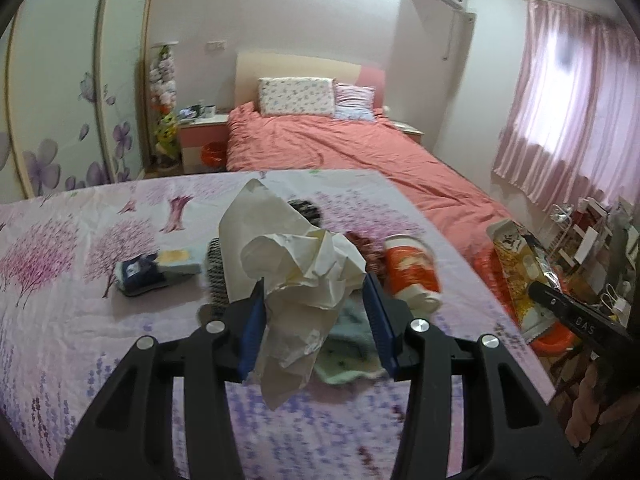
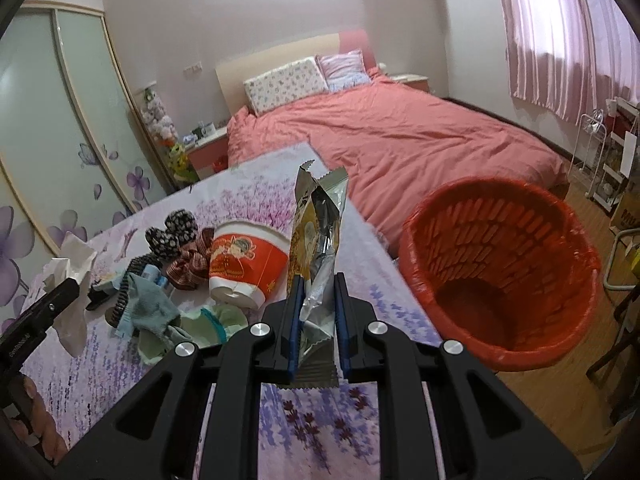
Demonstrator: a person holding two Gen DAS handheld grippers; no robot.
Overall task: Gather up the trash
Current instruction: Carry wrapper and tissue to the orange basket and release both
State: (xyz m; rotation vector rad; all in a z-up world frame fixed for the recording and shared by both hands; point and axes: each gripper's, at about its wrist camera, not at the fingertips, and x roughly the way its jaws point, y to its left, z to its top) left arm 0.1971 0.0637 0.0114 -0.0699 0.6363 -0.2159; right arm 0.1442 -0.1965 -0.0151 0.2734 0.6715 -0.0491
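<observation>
Since both are bound for the red bin (image 2: 500, 276), crumpled paper (image 1: 304, 272) is clamped in the left gripper (image 1: 316, 320) and a foil wrapper (image 2: 318, 248) in the right gripper (image 2: 318, 320).

"DAS" in pale letters on black arm of right gripper (image 1: 576, 316), at 3 o'clock in left wrist view. Print on red paper cup (image 2: 244, 264) and snack wrapper (image 2: 316, 248): illegible.
</observation>
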